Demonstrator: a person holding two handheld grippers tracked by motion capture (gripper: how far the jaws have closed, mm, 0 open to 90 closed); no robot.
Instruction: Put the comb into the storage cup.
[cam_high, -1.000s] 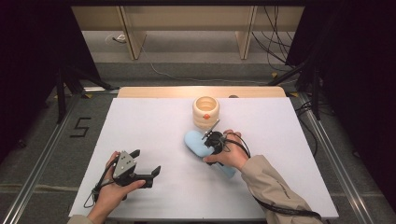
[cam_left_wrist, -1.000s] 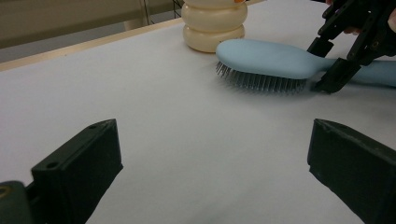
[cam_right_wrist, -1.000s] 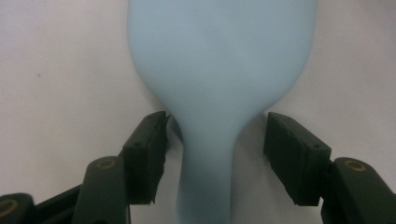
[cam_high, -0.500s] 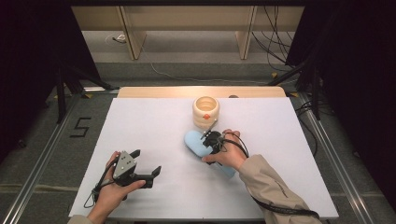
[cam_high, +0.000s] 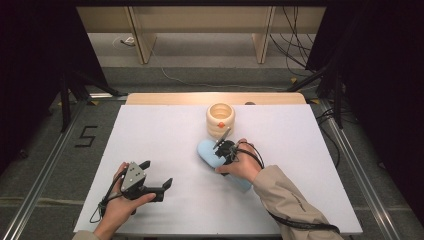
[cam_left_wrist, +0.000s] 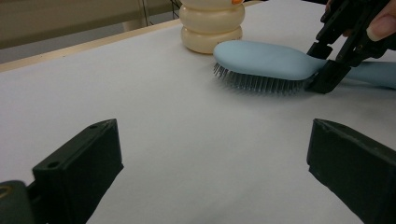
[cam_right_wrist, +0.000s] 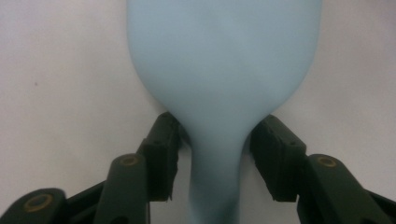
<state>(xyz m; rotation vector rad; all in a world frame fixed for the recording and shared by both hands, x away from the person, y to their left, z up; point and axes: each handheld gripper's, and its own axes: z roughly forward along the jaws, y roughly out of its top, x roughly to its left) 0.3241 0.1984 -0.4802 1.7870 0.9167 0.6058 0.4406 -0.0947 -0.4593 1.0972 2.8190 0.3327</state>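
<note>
cream ribbed jar (cam_high: 220, 120) | upright, far table middle | white table (cam_high: 165, 135) | floor mark 5 (cam_high: 86, 136)

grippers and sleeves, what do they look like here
Both grippers are black, each with two blocky jaws. The left gripper carries a grey three-cornered plate on top and trails a black cable. The right gripper has a looping black cable and brass-coloured pivot pins. The right arm wears a beige sleeve.
</note>
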